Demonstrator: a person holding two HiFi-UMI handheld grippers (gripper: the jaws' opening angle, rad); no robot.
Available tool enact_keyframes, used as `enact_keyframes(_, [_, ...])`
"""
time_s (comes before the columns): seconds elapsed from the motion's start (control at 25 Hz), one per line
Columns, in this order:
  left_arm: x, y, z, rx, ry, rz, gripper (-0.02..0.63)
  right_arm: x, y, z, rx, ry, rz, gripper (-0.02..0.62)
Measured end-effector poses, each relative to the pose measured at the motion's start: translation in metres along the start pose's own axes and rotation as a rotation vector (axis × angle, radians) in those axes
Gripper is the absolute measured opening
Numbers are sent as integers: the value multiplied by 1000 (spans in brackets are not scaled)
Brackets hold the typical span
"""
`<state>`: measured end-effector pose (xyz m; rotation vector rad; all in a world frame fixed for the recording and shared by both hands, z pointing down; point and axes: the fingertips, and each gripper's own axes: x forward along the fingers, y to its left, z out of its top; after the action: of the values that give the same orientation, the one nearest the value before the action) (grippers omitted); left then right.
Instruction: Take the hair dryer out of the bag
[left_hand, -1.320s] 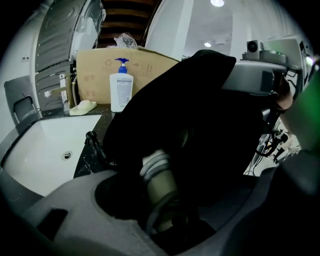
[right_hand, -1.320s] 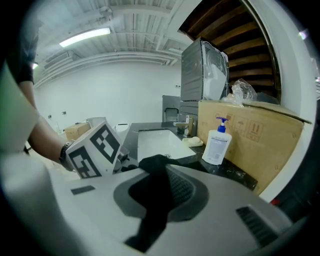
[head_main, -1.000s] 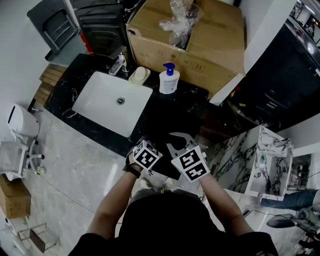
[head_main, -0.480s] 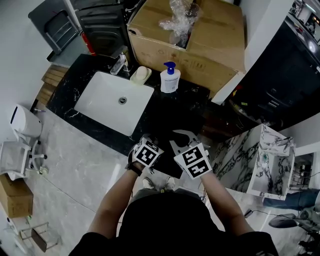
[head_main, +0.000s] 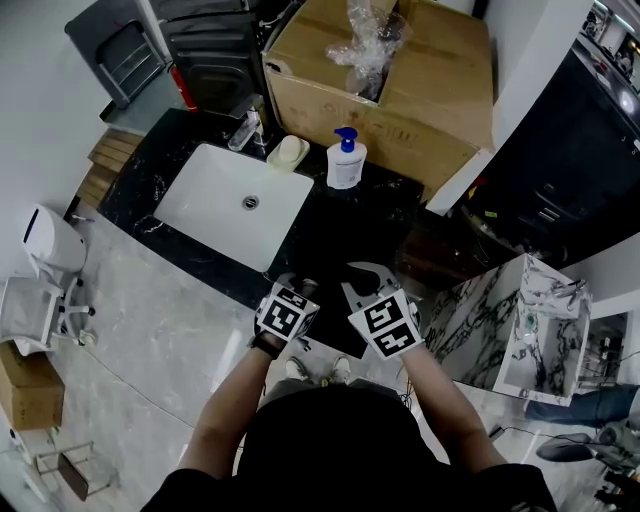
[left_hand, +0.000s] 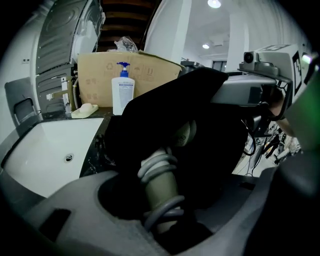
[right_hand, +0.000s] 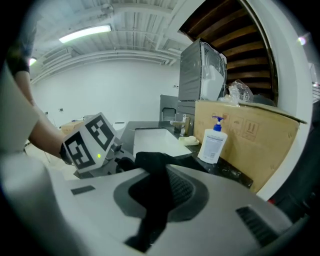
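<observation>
At the near edge of the black marbled stone bench (head_main: 350, 215), right of the white rectangular sink (head_main: 215, 200) set into it, the person holds both tools on a black soft cloth bag (left_hand: 215, 125). The left hand-held gripper (head_main: 297, 287) has just been closing its jaws. Between them stands the handle of the olive-beige plastic hair dryer (left_hand: 159, 180), with a grey cord wound round it. The jaws sit against the handle on both sides, gripping it. The handle sticks out of the bag's mouth toward the left hand-held gripper, while the rest of the hair dryer lies inside the opening, mostly hidden by the dark cloth. The right hand-held gripper (head_main: 362, 283), just beside the left one, is closed on a fold of the bag's black cloth, which is pinched between its jaws. Along the far edge of the bench stands a white plastic soap bottle with a blue pump (head_main: 346, 160). Beside it, near the sink's far right corner, is a pale soap dish (head_main: 287, 152). Behind the bench a large brown cardboard box (head_main: 440, 70) stands with crumpled clear plastic film (head_main: 370, 40) on top
</observation>
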<state>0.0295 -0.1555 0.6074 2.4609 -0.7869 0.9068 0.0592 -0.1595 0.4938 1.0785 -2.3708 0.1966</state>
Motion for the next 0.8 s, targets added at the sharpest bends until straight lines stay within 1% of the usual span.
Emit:
enact_keyframes(0.2, [-10,1,2,-72,-49,-3,224,2,0,0,-45,8,-18,31])
enact_keyframes(0.28, [-16,1,5,-84,-66,-5,224,3,-1,0,-49,8,-22,31])
enact_keyframes(0.4, [-23,0,8,-69,-72,-6,224,3,-5,3,-46,1,-29,31])
enact_keyframes(0.6, [-31,-4,1,-30,-54,1,224,3,-11,4,-54,5,-45,31])
enact_keyframes(0.8, [-39,-10,-9,-26,-65,-17,224,2,-14,5,-43,0,-48,31])
